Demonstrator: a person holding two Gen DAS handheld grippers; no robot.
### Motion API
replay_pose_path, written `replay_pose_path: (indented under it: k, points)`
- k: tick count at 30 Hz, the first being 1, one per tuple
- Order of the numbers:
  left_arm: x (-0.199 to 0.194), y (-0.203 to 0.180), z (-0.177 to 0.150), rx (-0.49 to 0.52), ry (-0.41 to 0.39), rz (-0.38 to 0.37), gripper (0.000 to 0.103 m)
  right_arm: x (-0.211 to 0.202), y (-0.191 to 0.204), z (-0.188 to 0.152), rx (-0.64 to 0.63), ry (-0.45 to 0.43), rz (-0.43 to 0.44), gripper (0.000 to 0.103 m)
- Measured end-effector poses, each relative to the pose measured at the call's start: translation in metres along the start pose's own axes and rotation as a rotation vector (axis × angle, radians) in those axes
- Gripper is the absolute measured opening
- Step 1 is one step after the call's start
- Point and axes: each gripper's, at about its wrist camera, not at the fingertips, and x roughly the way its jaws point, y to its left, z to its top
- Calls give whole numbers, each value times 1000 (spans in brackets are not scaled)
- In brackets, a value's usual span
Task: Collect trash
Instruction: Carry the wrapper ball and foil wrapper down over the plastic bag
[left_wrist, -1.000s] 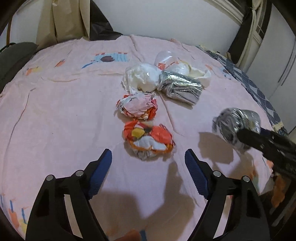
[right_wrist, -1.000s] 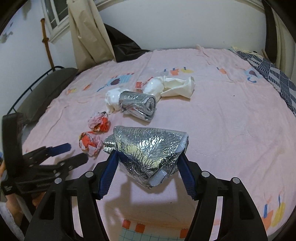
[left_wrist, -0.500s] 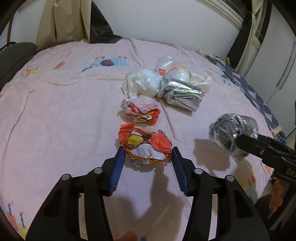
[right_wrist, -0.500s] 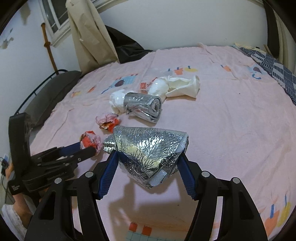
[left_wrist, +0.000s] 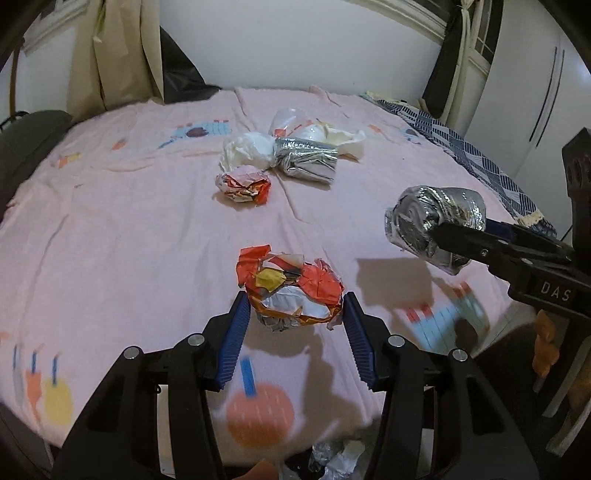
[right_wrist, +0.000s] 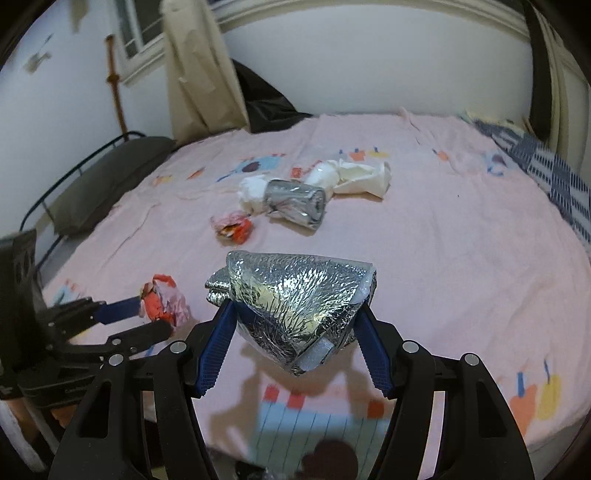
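My left gripper (left_wrist: 293, 319) is shut on a crumpled red and orange wrapper ball (left_wrist: 290, 290) and holds it above the pink bed sheet (left_wrist: 110, 240); it also shows in the right wrist view (right_wrist: 164, 301). My right gripper (right_wrist: 295, 332) is shut on a silver foil bundle (right_wrist: 295, 299), which hangs in the air at the right of the left wrist view (left_wrist: 432, 225). On the bed lie a second red wrapper ball (left_wrist: 243, 183), a silver foil roll (left_wrist: 308, 160), a white crumpled bag (left_wrist: 247, 151) and cream paper (left_wrist: 343, 138).
A dark pillow (right_wrist: 107, 184) lies at the bed's left edge by a metal rail. A blue patterned blanket (left_wrist: 469, 166) lies at the right side. Some trash (left_wrist: 332, 458) shows below the bed's front edge. A curtain (right_wrist: 199, 66) hangs behind.
My left gripper closed on the red and orange wrapper ball and drew it back from the other trash, lifted off the sheet. My right gripper kept hold of the foil bundle.
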Motion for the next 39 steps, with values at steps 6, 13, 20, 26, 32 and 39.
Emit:
replay_pose_path:
  k: [6,13,20,26,32,39]
  points:
    - [-35,-23,-32,46,-35,-13,53,-35,12,-22,-42,-44,13,60]
    - [-51,-37,-65,47,-5,-4,53,-61,27,-54,-104,-21,30,60]
    - [-39,-33,-98,5,103,15,53,-60,26,-89,-81,90,14,60]
    - [-15,-35,-124,-34,251,0,53,-44,10,-119,45,246,38,60]
    - [23,-40,-144,-80,409,53,53,-1,-4,-149,186,433,47,60]
    - [72,-39,-168,-102,606,75,53,53,-14,-191,312,642,17,60]
